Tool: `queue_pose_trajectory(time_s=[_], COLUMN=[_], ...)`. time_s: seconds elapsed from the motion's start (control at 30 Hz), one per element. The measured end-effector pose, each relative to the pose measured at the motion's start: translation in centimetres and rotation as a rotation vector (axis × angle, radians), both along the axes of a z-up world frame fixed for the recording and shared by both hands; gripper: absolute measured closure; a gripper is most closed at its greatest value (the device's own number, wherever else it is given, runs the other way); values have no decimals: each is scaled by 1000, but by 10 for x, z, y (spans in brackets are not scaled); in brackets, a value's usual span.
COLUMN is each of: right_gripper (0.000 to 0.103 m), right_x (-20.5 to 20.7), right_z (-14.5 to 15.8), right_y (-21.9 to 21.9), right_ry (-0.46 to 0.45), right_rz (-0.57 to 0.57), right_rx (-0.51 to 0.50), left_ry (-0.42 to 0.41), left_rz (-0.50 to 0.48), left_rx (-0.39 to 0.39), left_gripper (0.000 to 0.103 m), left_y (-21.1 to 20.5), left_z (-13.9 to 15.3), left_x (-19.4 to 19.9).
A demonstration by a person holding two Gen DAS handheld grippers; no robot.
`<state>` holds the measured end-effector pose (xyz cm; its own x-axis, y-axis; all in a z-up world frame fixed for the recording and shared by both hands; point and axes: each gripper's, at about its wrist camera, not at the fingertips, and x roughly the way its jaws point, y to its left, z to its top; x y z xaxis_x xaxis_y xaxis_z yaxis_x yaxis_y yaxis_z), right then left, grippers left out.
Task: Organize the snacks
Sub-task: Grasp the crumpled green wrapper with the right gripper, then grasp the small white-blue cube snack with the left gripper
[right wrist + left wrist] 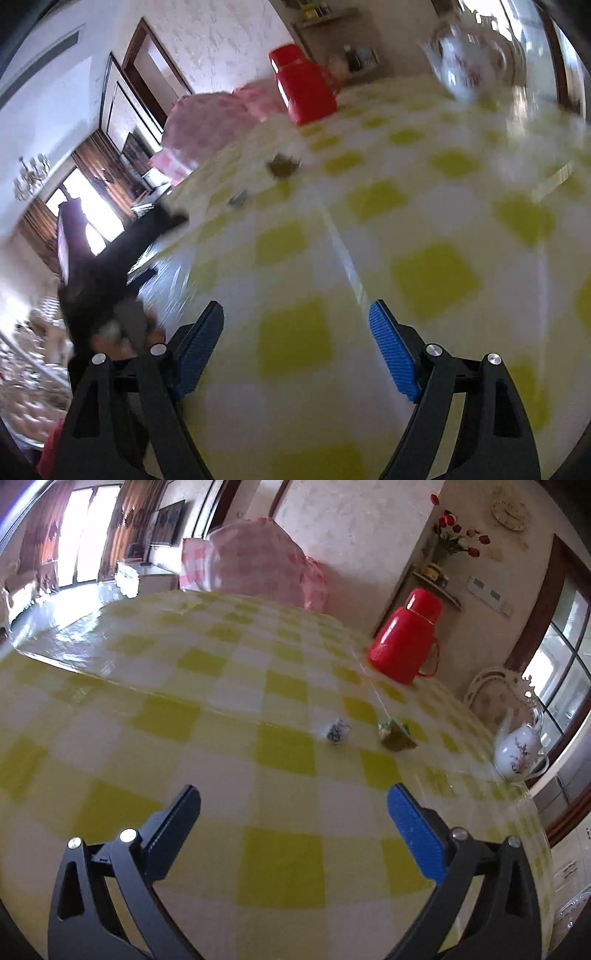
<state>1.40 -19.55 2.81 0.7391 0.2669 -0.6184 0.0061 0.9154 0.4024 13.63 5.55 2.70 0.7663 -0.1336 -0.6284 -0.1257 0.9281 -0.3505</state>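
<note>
Hovering above a yellow-and-white checked tablecloth [229, 686], the left gripper [293, 801] and right gripper [295, 314] both hold their blue-padded fingers wide apart, gripping nothing. A small blue-and-white wrapped sweet [337, 732] and an olive-green foil snack packet [396, 734] lie near each other mid-table, well ahead of both grippers. A red plastic thermos flask [404, 642] and a white porcelain teapot [517, 753] stand beyond them.

In the left wrist view, the checked tablecloth [288, 853] lies bare across the whole lower half of the frame, right up to the left gripper [293, 805], whose jaws stand wide apart. At frame center, 2 small obstacles sit close together: a white-and-blue wrapped snack [337, 732] and a green packet [397, 735], with a narrow lane between them. A red thermos [405, 640] blocks the upper right, a white teapot [517, 751] the right edge.
</note>
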Motion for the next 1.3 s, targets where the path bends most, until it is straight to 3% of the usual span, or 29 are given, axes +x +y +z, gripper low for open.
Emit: queue_pose_trajectory(time_s=[0.17, 0.3, 0.43, 0.6, 0.63, 0.67, 0.73, 0.9, 1.13, 1.3], right_gripper=[21, 21, 21, 22, 36, 66, 67, 67, 67, 67], right_x=[95, 182, 247, 293, 298, 298, 281, 185, 52, 12], right_z=[0, -7, -13, -18, -20, -22, -17, 9, 8, -1], right_y=[11, 33, 53, 67, 67, 68, 66, 35, 4, -10], right_ry=[4, 40, 86, 132, 150, 156, 118, 7, 0, -47], right_rz=[29, 79, 108, 74, 69, 72, 55, -2, -58, -117], right_rx=[-138, -246, -276, -303, -306, -312, -332, -187, -38, 4], left_ry=[2, 35, 41, 47, 48, 50, 50, 52, 43, 52], left_rz=[-60, 8, 14, 20, 19, 16, 12, -7, -57, -119], left_rx=[-161, -283, -276, -251, -246, -241, -235, -228, -215, -178], left_gripper=[2, 2, 2, 2, 2, 2, 2, 2, 2, 2], left_y=[22, 40, 40, 38, 37, 36, 37, 35, 29, 18], left_z=[-8, -18, -17, -15, -15, -15, -15, -14, -12, -11], left_x=[3, 9, 11, 14, 13, 14, 14, 13, 9, 12])
